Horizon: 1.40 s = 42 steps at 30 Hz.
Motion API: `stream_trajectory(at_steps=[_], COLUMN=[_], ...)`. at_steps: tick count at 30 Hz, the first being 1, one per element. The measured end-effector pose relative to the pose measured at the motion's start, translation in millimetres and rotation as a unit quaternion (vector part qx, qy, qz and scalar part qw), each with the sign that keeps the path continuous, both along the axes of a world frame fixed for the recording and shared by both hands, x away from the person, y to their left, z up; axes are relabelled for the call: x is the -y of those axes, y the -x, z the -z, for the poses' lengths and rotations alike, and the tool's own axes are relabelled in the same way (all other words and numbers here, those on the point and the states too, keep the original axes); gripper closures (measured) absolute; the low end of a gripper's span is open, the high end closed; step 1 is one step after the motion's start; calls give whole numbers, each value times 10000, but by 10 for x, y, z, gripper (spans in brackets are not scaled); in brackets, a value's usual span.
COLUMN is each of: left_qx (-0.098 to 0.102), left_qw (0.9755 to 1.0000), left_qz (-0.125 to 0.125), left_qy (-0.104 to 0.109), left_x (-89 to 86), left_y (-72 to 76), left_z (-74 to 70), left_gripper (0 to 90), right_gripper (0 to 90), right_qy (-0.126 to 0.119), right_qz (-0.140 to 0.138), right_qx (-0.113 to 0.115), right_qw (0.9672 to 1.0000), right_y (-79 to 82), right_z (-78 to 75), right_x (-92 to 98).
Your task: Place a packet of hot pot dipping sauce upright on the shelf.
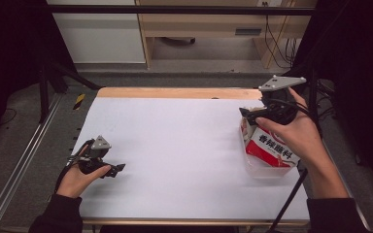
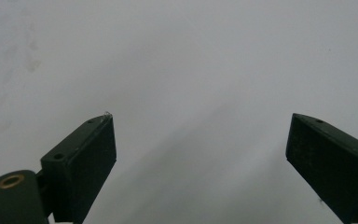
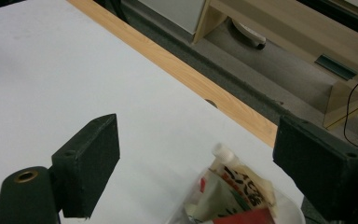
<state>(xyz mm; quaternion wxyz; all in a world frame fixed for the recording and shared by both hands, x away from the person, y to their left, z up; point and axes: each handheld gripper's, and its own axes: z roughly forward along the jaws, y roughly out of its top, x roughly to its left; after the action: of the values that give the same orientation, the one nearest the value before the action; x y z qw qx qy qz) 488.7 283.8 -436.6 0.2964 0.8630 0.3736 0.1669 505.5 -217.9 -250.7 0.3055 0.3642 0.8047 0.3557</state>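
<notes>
From where I sit, the white worktop (image 1: 175, 145) is evenly and brightly lit from overhead, while its surroundings fall into near black. Soft shadows trail beneath the left gripper (image 2: 200, 154) jaws. All three feeds look soft and slightly grainy, without glare.

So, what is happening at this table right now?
A person sits at a white table with tongs in each hand. The right tongs hang open above a clear plastic container at the table's right edge, which holds red and white packets and a pouch with a white cap. Nothing is gripped. The left tongs rest low near the left front of the table, open, over bare white surface.
</notes>
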Motion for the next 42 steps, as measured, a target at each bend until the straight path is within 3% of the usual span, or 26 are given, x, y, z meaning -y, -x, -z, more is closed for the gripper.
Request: stream_trajectory(at_steps=[9,17,24,33,42], left_qx=[-2,15,44,97,147], left_qw=[10000,10000,10000,9999,9998], left_qz=[24,12,-6,-46,-31], left_qy=[10,30,75,124,162], left_x=[14,0,-13,-27,-20], left_y=[4,4,5,8,15], left_z=[12,5,-13,-22,-33], left_gripper=[85,84,84,83,81], right_gripper=[129,92,72,67,65], right_qy=[-219,-496,-593,-666,-693], right_qz=[-27,-61,-120,-116,-211], right_qx=[-1,-31,24,-21,-149], right_qw=[9998,9987,9982,9977,9973], right_y=[-128,-182,-200,-162,-24], right_z=[18,97,186,376,684], right_x=[-391,-589,-768,-931,-1057])
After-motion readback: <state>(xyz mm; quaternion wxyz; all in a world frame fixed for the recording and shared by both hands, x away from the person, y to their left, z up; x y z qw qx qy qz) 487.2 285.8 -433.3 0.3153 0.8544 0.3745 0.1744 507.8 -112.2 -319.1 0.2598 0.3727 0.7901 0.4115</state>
